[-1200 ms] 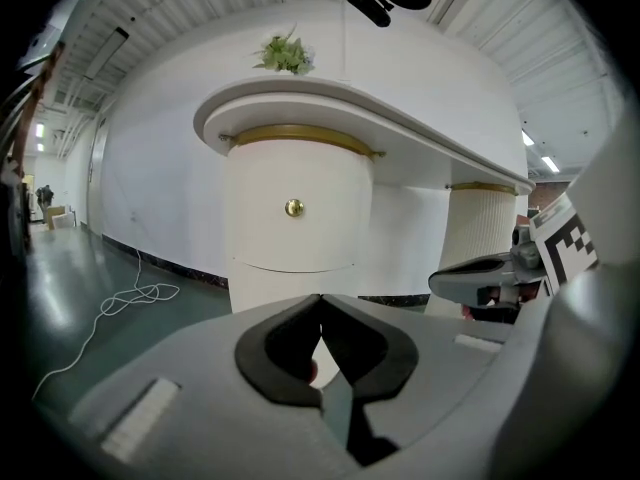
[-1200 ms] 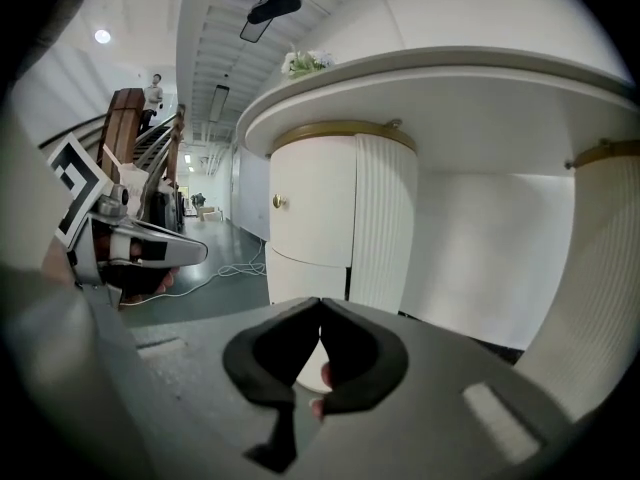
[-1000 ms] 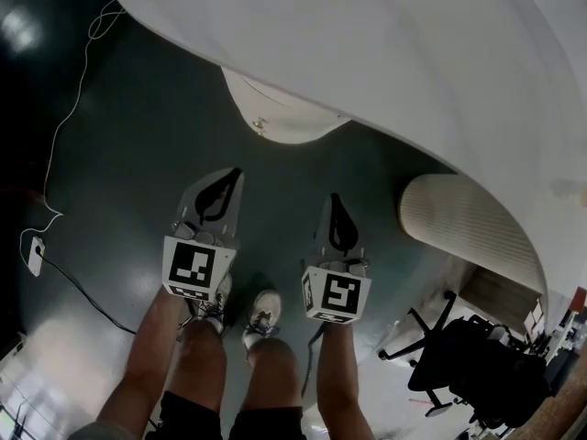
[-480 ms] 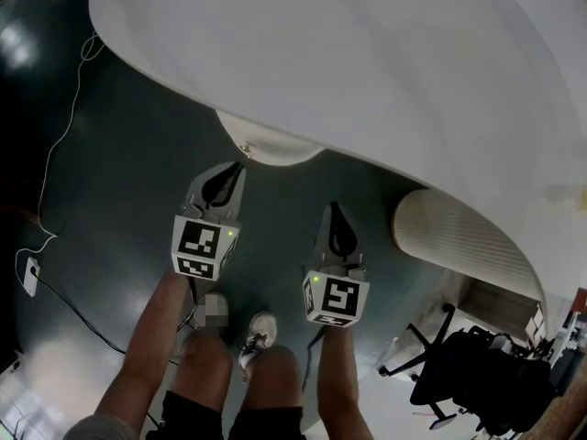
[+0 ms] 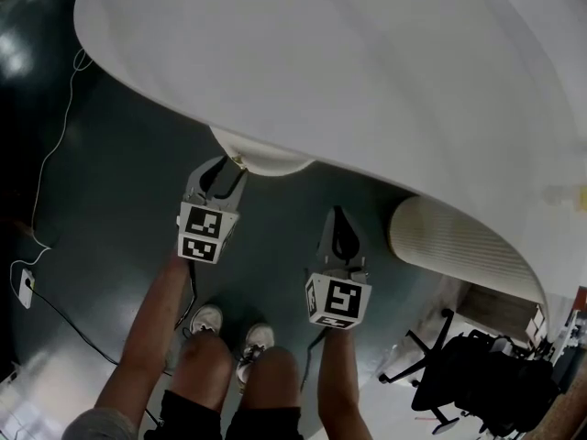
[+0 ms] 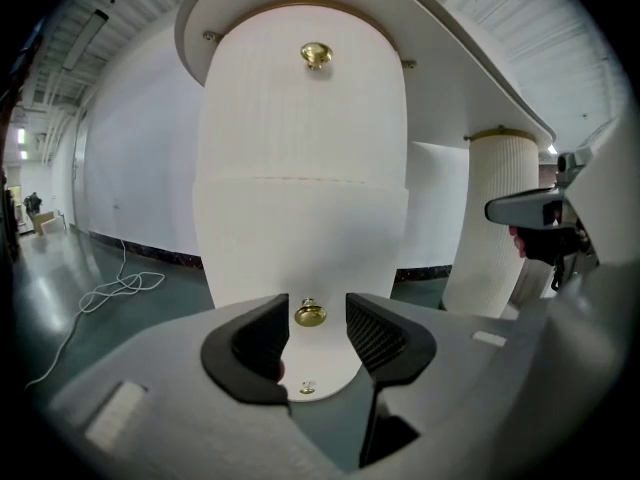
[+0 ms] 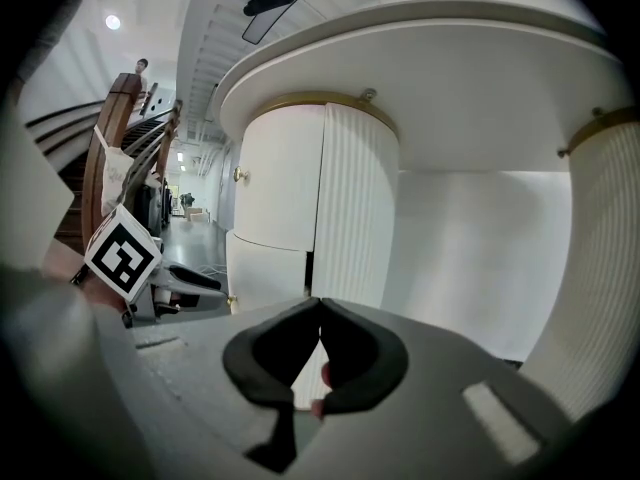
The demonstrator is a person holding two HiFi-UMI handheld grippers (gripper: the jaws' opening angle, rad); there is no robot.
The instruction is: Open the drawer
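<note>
Head view dim overall: dark floor [image 5: 110,200] swallows detail, with pale glare patches at its upper-left and lower-left corners. White tabletop [image 5: 367,62] bright, nearly featureless, shade beneath its rim. Strong barrel curve toward the edges. Both gripper views: round fisheye frame, black corners. Left one evenly lit, shadows soft; brass knob [image 6: 310,314] carries a small glint. Right one has a ceiling lamp [image 7: 112,22] upper left, flaring slightly. Foreground nearest each lens soft, background sharper

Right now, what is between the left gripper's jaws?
The left gripper, whose jaws have just been opening, frames the lower brass knob, untouched; the left gripper view shows it.
</note>
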